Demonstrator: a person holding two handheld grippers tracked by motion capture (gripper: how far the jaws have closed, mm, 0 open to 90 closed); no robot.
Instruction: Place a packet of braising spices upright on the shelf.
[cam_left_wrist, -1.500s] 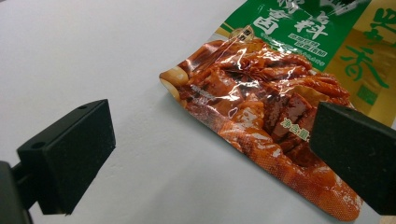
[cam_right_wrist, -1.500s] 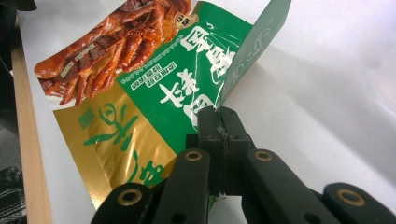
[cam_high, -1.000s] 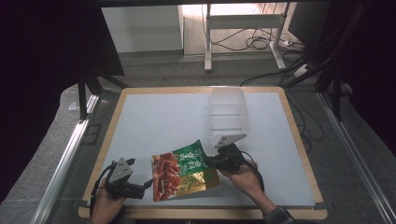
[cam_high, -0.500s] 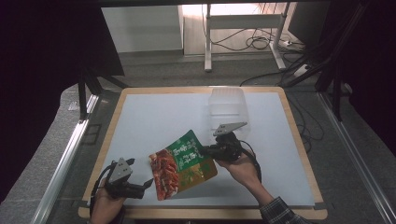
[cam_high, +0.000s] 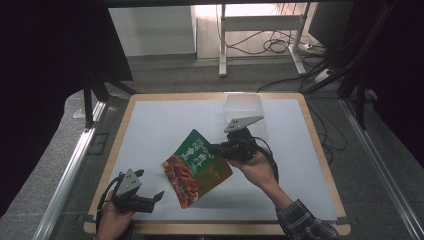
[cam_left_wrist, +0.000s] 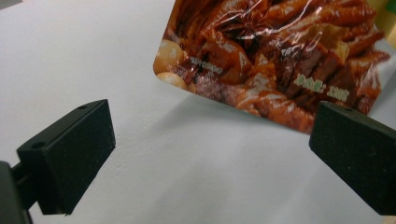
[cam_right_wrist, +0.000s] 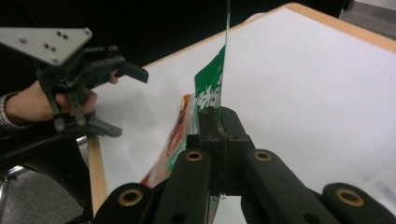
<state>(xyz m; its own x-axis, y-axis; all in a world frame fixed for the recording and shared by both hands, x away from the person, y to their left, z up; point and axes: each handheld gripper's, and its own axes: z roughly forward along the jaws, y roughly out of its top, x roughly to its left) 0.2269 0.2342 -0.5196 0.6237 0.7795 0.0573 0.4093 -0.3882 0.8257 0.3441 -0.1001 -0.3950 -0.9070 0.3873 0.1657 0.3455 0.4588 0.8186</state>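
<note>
Pouch: flat glossy red-and-green foil food pouch (cam_high: 197, 167), held tilted above the white worktop (cam_high: 165, 125), near its front edge.
Right gripper (cam_high: 216, 148): jaws clenched on the pouch's green edge, pouch seen edge-on between them.
Left gripper (cam_high: 152, 199): jaws released, nothing between them; low at the worktop's front left corner, pouch's red end just beyond.
Container: clear plastic box (cam_high: 243, 107) at the worktop's far edge, behind the right gripper.

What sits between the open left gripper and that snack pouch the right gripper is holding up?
Nothing visible. The left gripper rests open near the table's front edge, and only bare white table lies between it and the snack pouch, which the right gripper pinches by one edge, raised off the surface.
</note>
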